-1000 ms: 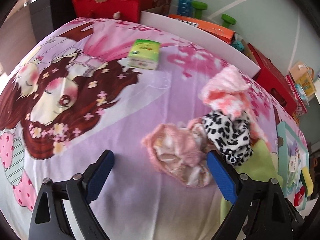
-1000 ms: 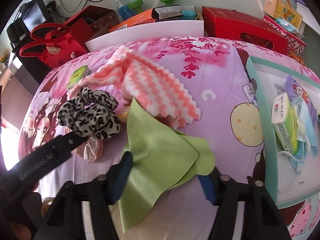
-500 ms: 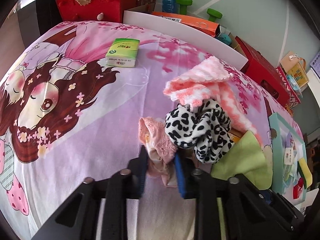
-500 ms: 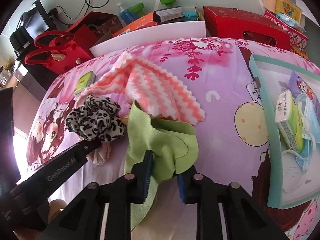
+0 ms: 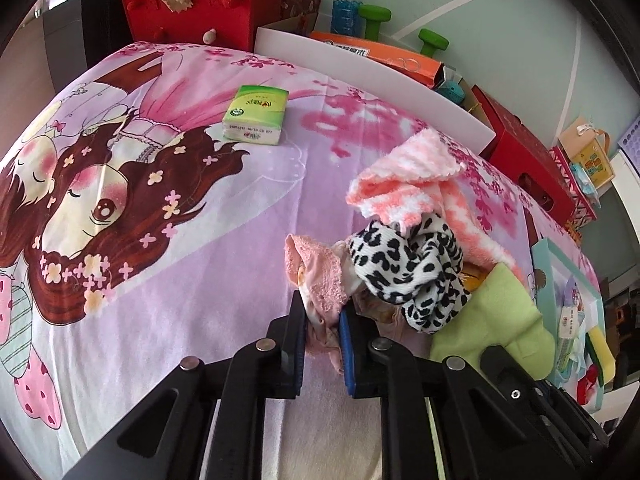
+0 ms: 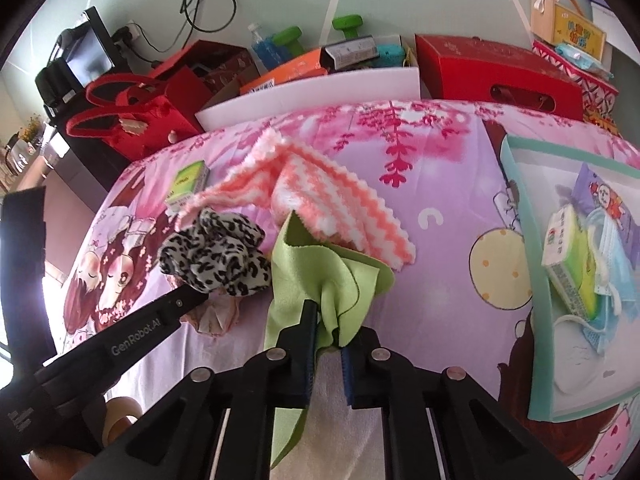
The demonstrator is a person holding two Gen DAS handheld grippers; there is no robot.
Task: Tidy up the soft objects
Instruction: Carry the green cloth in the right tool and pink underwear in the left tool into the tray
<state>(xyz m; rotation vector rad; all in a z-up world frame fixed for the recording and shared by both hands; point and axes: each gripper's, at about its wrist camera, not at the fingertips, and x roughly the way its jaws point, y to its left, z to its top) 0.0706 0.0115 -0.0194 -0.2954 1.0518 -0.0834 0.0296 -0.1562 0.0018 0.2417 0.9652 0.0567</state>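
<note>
Both grasps are holding: the left hand-held gripper [image 5: 322,330] is pinching the pink cloth [image 5: 316,276] and the right hand-held gripper [image 6: 326,338] the green cloth [image 6: 316,280], both lying on the bed [image 5: 192,280], likely needing lifting toward the teal tray [image 6: 516,208].

My work surface: a bed [image 5: 168,320] under a pink cartoon sheet. On it lie a green tissue pack [image 5: 256,114], a heap of soft cloths [image 6: 304,216], and, at its right edge, a teal-rimmed tray [image 6: 516,200] holding packets.
</note>
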